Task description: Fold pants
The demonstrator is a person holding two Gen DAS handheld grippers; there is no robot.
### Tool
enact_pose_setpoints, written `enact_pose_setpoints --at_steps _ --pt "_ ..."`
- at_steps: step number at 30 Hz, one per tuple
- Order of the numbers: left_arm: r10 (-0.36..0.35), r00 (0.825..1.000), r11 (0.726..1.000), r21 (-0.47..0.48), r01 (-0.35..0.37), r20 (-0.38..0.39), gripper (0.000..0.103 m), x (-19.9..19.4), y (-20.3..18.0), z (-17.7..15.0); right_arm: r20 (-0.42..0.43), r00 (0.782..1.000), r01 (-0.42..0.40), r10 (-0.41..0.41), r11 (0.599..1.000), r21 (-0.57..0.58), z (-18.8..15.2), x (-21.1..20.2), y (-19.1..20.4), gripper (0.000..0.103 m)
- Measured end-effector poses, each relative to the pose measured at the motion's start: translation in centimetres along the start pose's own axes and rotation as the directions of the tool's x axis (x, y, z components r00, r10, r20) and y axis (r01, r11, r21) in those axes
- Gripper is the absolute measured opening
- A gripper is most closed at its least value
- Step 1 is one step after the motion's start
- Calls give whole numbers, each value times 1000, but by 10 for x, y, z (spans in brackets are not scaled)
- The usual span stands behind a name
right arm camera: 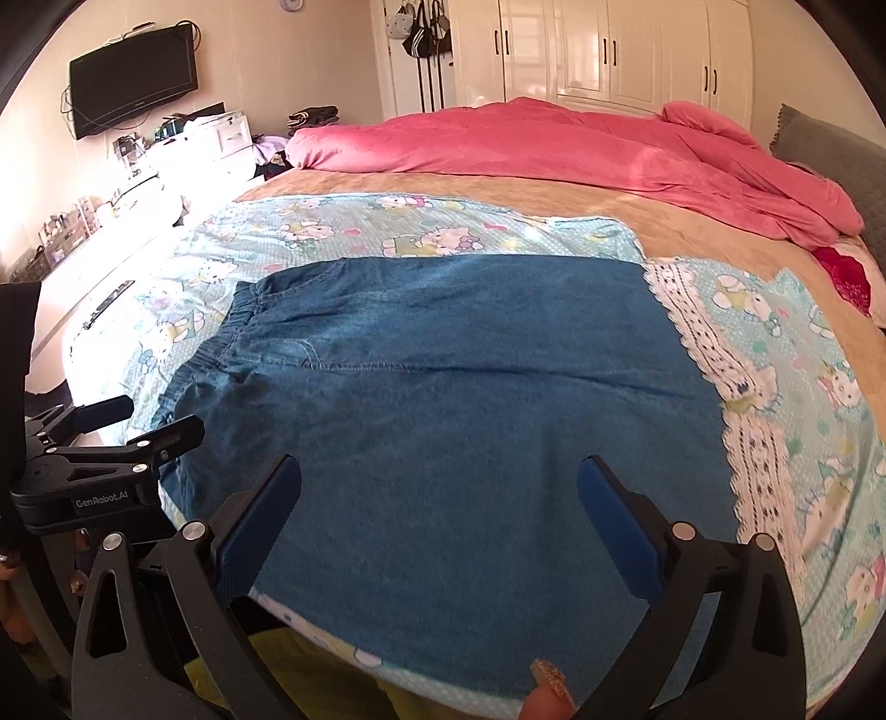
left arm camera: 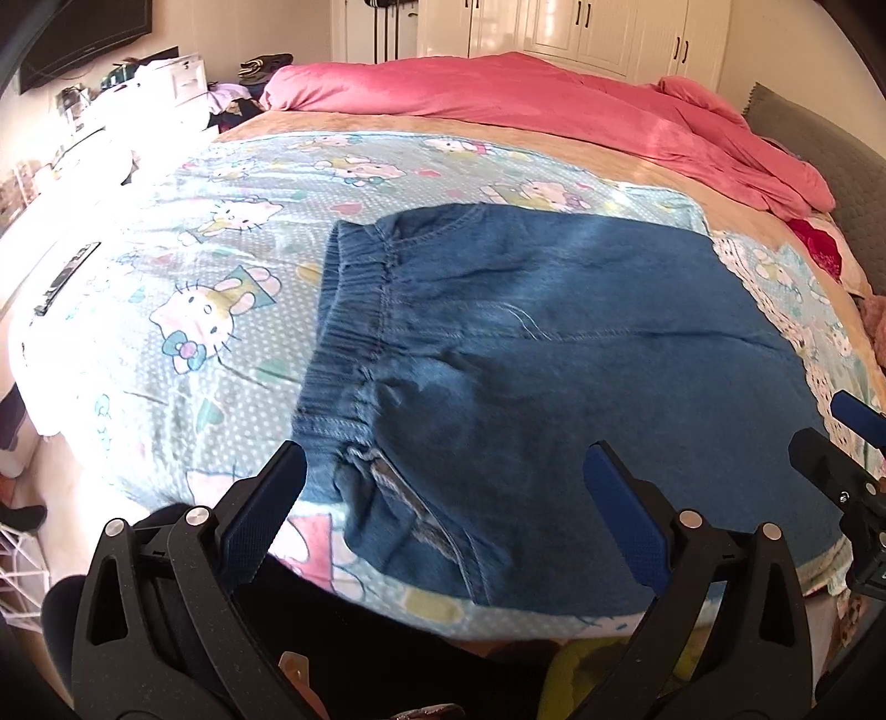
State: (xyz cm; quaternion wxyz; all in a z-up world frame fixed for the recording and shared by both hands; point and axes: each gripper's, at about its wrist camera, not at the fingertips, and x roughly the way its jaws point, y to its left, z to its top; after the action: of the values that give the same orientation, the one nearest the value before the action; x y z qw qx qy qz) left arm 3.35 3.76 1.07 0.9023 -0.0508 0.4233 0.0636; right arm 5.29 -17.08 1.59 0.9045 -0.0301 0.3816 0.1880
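Note:
Blue denim pants [left arm camera: 554,354] lie folded flat on a light blue cartoon-cat sheet [left arm camera: 210,310] on the bed, elastic waistband to the left. They also show in the right wrist view [right arm camera: 454,399]. My left gripper [left arm camera: 443,471] is open and empty, held above the near waistband corner. My right gripper [right arm camera: 440,487] is open and empty, above the near edge of the pants, further right. The right gripper shows at the right edge of the left wrist view [left arm camera: 841,437], the left gripper at the left of the right wrist view [right arm camera: 138,426].
A pink duvet [right arm camera: 554,149] is bunched at the far side of the bed. A grey headboard [right arm camera: 830,149] stands at right. A wall TV [right arm camera: 133,77], a cluttered white dresser [right arm camera: 138,183] and white wardrobes [right arm camera: 609,50] line the room. A remote [left arm camera: 66,277] lies at left.

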Motion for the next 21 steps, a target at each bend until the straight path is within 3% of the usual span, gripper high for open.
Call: enact_pose_setpoints --at_steps 21 --pt "56 998 994 -91 -59 -42 94 67 66 70 -61 998 -16 9 993 -120 80 93 19 99"
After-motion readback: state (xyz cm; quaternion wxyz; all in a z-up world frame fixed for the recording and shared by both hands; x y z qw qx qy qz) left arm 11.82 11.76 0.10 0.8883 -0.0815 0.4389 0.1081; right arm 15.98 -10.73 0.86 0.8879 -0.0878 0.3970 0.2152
